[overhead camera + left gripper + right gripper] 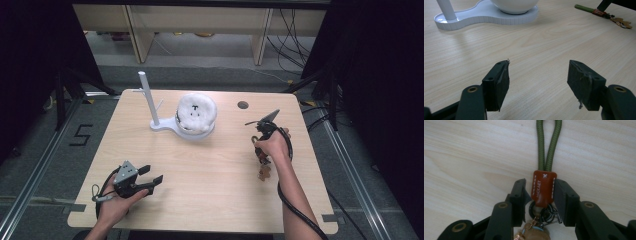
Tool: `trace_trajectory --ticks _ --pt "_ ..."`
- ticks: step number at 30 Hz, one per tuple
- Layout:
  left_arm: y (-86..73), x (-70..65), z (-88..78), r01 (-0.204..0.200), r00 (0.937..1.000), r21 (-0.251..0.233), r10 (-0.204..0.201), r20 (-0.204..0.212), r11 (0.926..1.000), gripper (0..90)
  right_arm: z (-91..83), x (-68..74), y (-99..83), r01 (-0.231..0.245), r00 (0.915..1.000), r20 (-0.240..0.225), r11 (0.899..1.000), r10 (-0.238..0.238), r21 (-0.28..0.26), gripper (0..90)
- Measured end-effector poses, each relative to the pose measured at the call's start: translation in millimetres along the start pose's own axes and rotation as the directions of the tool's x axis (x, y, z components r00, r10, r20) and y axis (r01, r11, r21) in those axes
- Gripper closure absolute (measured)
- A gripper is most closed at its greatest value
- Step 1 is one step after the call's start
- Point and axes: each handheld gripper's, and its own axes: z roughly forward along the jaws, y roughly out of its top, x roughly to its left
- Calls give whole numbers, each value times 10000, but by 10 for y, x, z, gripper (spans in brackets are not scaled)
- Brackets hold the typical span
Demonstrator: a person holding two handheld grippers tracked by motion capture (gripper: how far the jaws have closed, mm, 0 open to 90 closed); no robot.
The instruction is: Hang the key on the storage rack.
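Right tool (540, 192) straddles the brown stitched-leather tab (543, 188) of a green braided-cord keychain (548, 145) lying flat on the light wood tabletop (469, 157), jaws part open with a gap at one side, while left tool (537, 75) rests wide open and empty near the front edge.

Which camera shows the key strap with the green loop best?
The right gripper view: the key strap lies close between that hand-held gripper's jaws, so its green loop, brown leather tab and rings are clear. The left gripper view shows it small and far off. The high view shows little bits below the person's right hand.
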Motion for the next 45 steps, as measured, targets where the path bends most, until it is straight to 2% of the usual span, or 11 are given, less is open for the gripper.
trace_trajectory --ticks 22,23,25,27,29,30,33,37,39,44,45 --pt "-4 -7 -5 22 10000 2 -22 16 10000 334 160 34 47 108 9967 802 9998 -120 156 668" --pt "-4 -7 -5 11 10000 12 -11 19 10000 334 164 14 44 476 9963 713 9988 -480 69 671" --pt "-6 -9 -4 14 10000 22 -14 36 10000 334 152 10 39 318 9989 332 9993 -325 202 678" --pt "-5 -10 -5 21 10000 17 -21 37 10000 334 151 25 18 154 9974 703 9999 -153 -1 683" --pt "0 -9 -10 8 10000 43 -8 -1 10000 334 124 51 -19 -372 9993 39 9993 372 -26 686" --pt "2 -7 -11 -5 10000 36 5 2 10000 334 120 15 -44 1 9996 277 9992 10 -408 687" --pt "6 -11 -9 5 10000 26 -5 24 10000 335 80 -6 -122 19 10000 10 9954 -19 -960 689" --pt "20 -28 2 42 9997 -78 -40 245 10000 341 15 -16 -245 198 9989 -372 9806 -276 -1949 689" --pt "41 -38 0 82 9995 -139 -78 304 9999 345 -21 -12 -328 460 9958 -641 9607 -659 -2737 690" --pt "118 -62 -18 173 9991 -257 -163 384 9995 352 -117 65 -508 507 9907 -982 9260 -940 -3741 690" --pt "133 -60 -12 221 9981 -380 -199 576 9990 354 -128 69 -534 626 9836 -1286 9081 -1265 -4141 690"
